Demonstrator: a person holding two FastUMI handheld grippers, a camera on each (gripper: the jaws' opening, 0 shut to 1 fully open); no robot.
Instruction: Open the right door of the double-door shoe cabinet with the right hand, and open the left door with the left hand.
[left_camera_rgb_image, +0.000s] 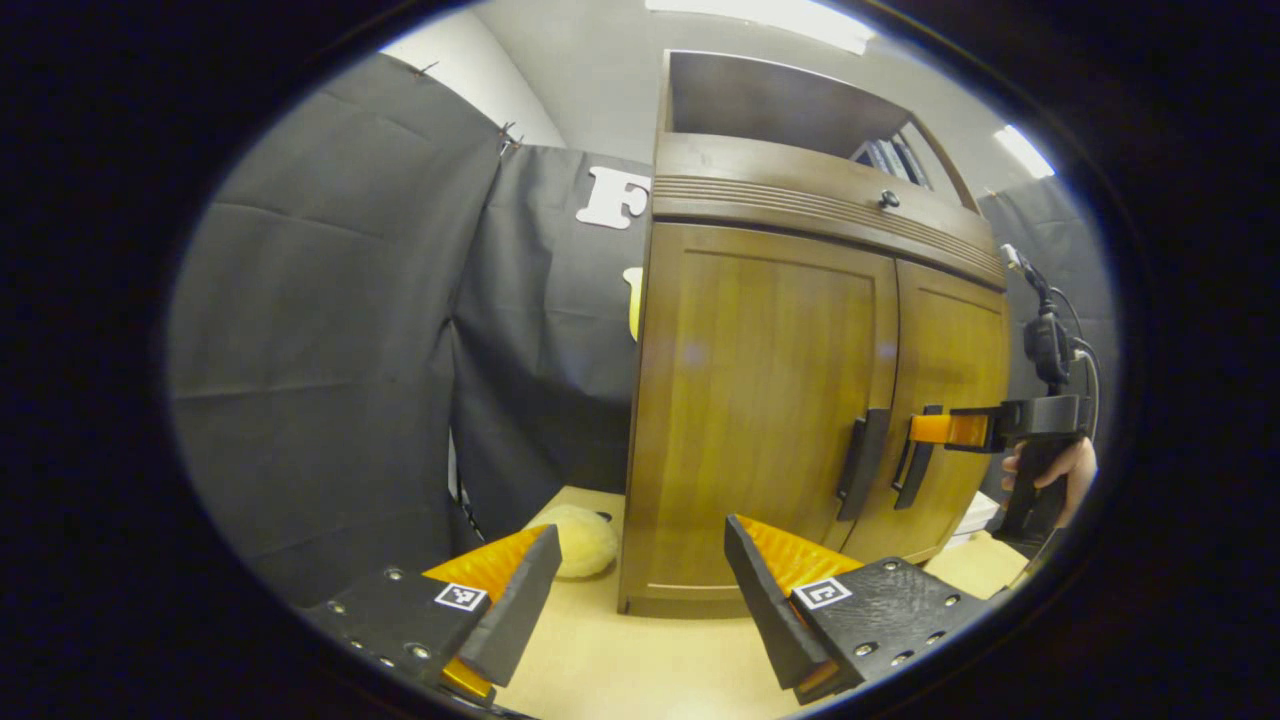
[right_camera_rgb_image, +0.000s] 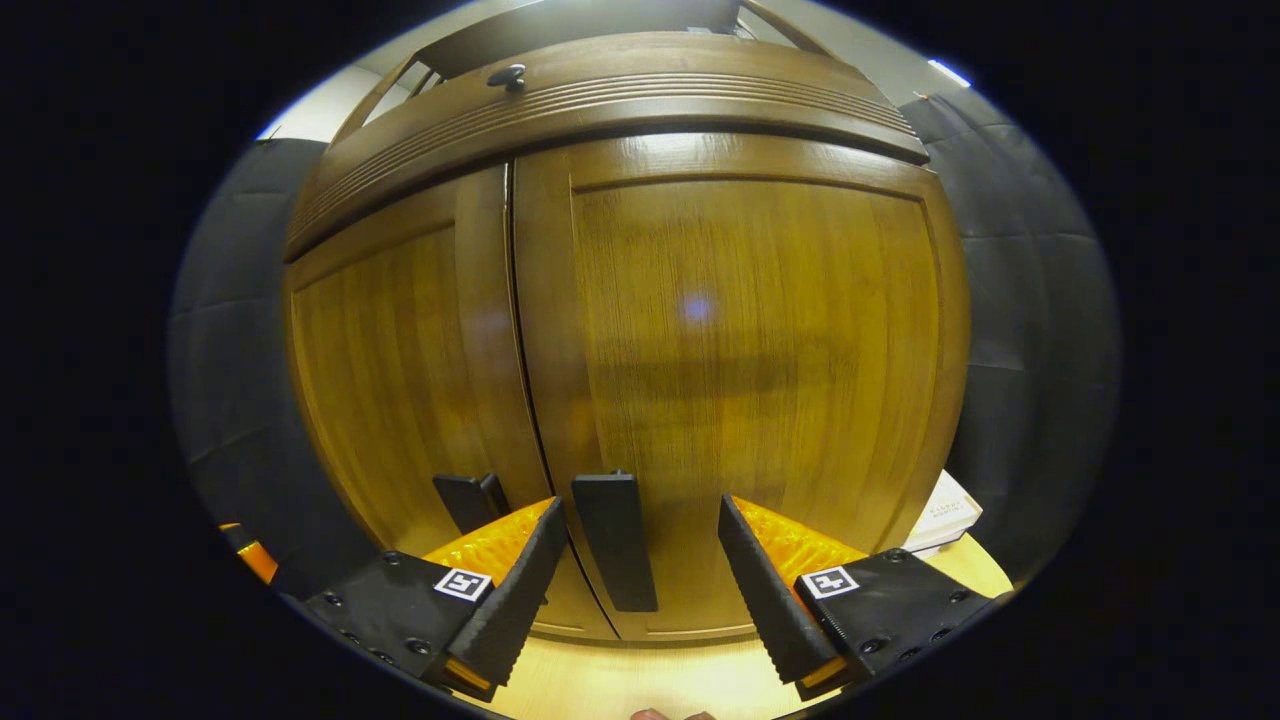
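The brown wooden shoe cabinet (left_camera_rgb_image: 800, 190) stands on the table with both doors closed. In the left gripper view my left gripper (left_camera_rgb_image: 640, 600) is open and held back from the left door (left_camera_rgb_image: 760, 400), whose black handle (left_camera_rgb_image: 862, 465) is off to the upper right. My right gripper (left_camera_rgb_image: 925, 428), held by a hand (left_camera_rgb_image: 1060, 475), reaches the right door's handle (left_camera_rgb_image: 915, 460) from the side. In the right gripper view my right gripper (right_camera_rgb_image: 640, 590) is open, its fingers either side of the right door's handle (right_camera_rgb_image: 615, 540) without pressing it. The left door's handle (right_camera_rgb_image: 470, 500) is just beside it.
A pale fluffy ball (left_camera_rgb_image: 585, 540) lies on the light wooden table (left_camera_rgb_image: 620, 670) at the cabinet's left corner. A white box (right_camera_rgb_image: 945, 515) sits at the cabinet's right side. A drawer with a small knob (left_camera_rgb_image: 889, 198) runs above the doors. Black cloth walls surround the booth.
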